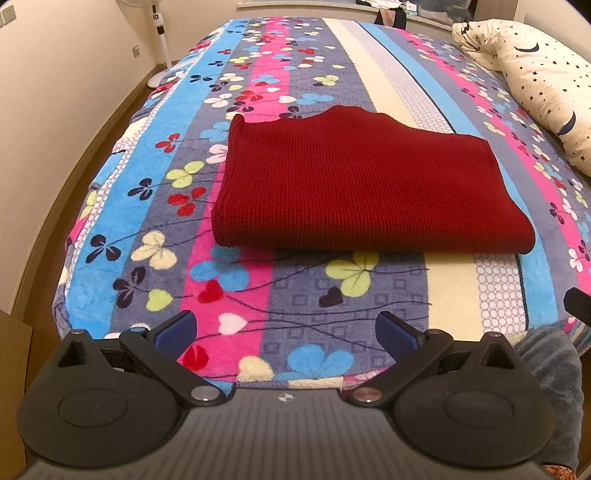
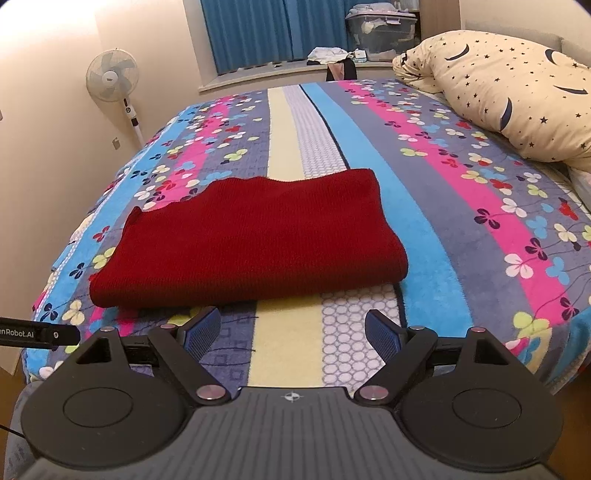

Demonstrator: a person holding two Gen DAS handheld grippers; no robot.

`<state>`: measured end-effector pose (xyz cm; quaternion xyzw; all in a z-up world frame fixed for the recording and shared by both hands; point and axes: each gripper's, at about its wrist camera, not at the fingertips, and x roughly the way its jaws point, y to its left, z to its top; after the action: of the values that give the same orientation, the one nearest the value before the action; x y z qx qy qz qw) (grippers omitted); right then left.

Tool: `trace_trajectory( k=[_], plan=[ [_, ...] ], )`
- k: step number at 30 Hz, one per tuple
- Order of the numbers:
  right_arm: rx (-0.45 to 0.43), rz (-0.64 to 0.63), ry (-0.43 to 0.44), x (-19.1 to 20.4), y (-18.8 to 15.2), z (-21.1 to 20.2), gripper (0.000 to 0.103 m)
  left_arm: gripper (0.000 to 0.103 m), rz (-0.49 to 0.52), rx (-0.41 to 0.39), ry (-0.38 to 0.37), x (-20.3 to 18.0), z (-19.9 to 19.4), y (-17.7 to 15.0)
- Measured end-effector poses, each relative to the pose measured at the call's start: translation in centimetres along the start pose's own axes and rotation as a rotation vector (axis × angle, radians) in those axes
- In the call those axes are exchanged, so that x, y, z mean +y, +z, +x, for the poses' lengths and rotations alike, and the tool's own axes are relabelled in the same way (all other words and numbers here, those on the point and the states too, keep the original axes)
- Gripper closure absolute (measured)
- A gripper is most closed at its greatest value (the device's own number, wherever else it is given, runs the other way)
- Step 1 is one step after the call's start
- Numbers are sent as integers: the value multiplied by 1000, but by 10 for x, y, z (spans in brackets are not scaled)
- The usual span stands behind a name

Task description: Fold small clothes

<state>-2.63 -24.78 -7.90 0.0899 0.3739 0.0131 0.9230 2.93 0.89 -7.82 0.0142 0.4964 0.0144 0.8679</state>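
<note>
A dark red knitted garment (image 1: 354, 184) lies folded into a flat rectangle on the flowered striped blanket (image 1: 303, 295); the right wrist view shows the garment (image 2: 251, 243) in the middle of the bed. My left gripper (image 1: 286, 330) hovers over the blanket near the bed's front edge, a short way in front of the fold, open with nothing between its blue pads. My right gripper (image 2: 291, 332) is likewise open and empty, just short of the garment's near edge. A black part of the left gripper (image 2: 40, 334) shows at the left edge of the right wrist view.
A cream pillow with stars and moons (image 2: 509, 92) lies at the bed's right side. A standing fan (image 2: 112, 79) is by the wall at the left. A windowsill with blue curtains (image 2: 269, 33), a plastic box (image 2: 380, 27) and loose clothes lies beyond the bed.
</note>
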Motion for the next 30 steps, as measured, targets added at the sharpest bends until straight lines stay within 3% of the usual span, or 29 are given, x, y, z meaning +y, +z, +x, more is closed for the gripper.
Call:
trace_trajectory(
  k=[9, 14, 19, 23, 30],
  plan=[
    [29, 20, 2, -3, 0, 10, 17, 0, 2, 19, 5, -1, 9, 2],
    [55, 91, 5, -11, 2, 20, 17, 0, -11, 39, 9, 3, 17, 4],
    [73, 269, 30, -38, 6, 38, 17, 0, -18, 52, 26, 6, 26, 8],
    [79, 482, 61, -73, 9, 63, 17, 0, -36, 71, 38, 11, 36, 13],
    [76, 793, 55, -132, 18, 143, 17, 0, -70, 105, 96, 23, 55, 28]
  ],
)
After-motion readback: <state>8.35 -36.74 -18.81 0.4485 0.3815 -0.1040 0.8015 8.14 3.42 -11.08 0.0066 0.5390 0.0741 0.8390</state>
